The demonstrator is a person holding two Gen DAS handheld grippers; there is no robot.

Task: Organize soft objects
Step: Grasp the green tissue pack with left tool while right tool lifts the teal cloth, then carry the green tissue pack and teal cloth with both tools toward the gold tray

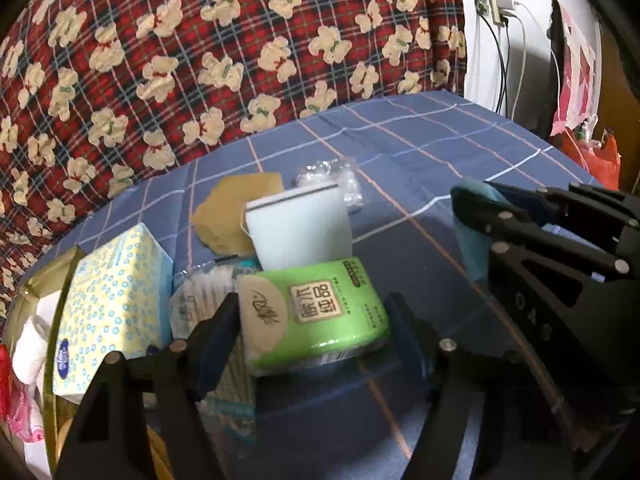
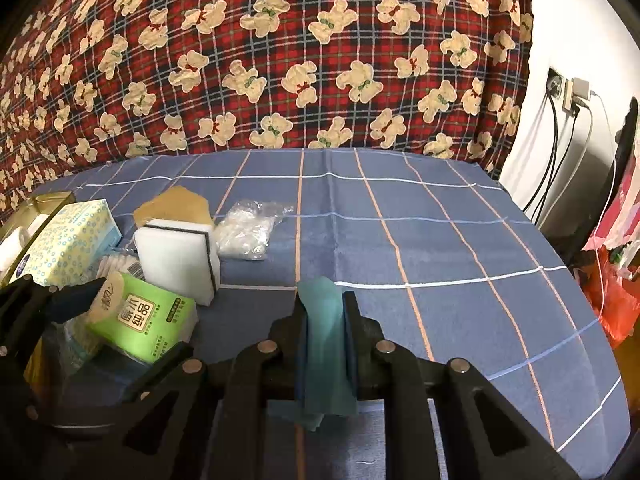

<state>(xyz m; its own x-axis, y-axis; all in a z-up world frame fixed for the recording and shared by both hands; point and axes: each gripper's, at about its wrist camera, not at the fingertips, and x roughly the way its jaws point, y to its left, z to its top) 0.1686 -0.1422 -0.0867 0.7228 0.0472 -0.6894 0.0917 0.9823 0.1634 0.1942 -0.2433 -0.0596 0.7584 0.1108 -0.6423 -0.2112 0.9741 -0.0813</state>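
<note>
Landmark: green tissue pack (image 1: 316, 312), lying on the blue checked bed sheet (image 2: 440, 240).

- Left hand-held gripper (image 1: 312, 320): jaws apart, one finger on each side of the green tissue pack. The left finger (image 1: 218, 328) is touching or nearly touching the pack's end; the right finger stands slightly clear. Whether the pads press on it cannot be told.
- Right hand-held gripper (image 2: 324, 308): jaws together, clamped on a teal cloth (image 2: 324, 344), to the right of the green pack.
- White sponge block (image 1: 298, 228): upright just behind the green pack, touching it.
- Yellow-brown sponge (image 1: 236, 208): behind the white block, to its left.
- Clear plastic bag (image 2: 248, 228): behind and right of the white block, on the sheet.
- Dotted tissue box (image 1: 116, 304): left of the green pack.
- Bag of cotton swabs (image 1: 200, 292): between the tissue box and the green pack, partly under it.
- Red plaid bear-print fabric (image 2: 280, 60): rising behind everything.
</note>
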